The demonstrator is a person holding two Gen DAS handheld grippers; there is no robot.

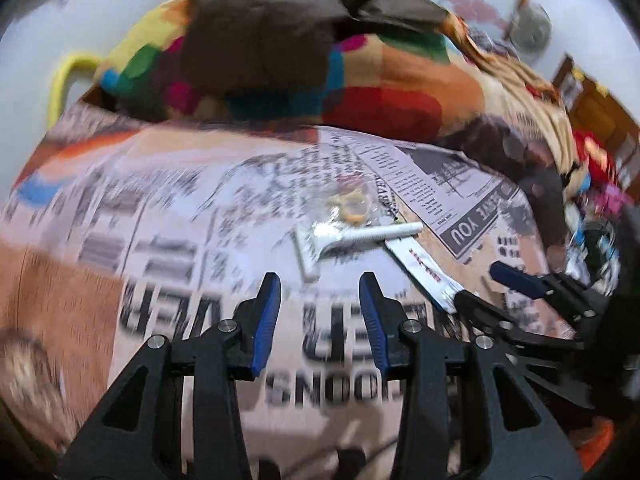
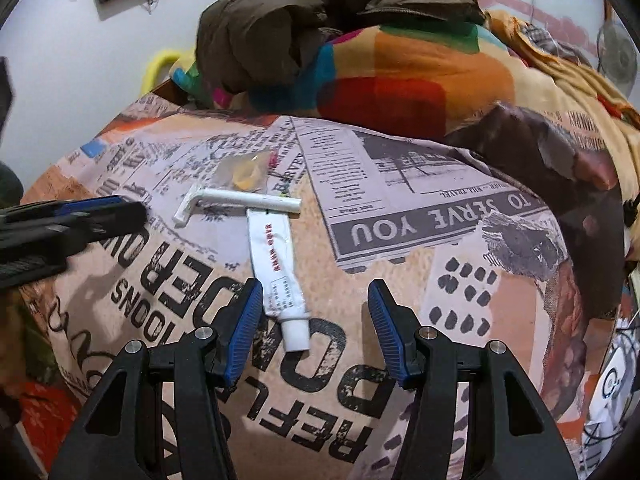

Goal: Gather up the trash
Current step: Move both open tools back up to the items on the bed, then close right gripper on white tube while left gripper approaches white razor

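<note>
Two empty, wide-open claws, left (image 1: pixel 319 290) and right (image 2: pixel 315 295), near tube (image 2: pixel 277 264); thin flat tube may slip on soft bedsheet (image 2: pixel 400 240).

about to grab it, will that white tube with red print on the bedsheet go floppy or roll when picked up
The white tube looks flattened and creased along its body, so it is probably nearly empty, light, and will likely bend if gripped mid-body. Its flat shape makes rolling unlikely. The round cap end looks firmer, lying just ahead of the open right gripper, so gripping near there may hold steadier.
</note>
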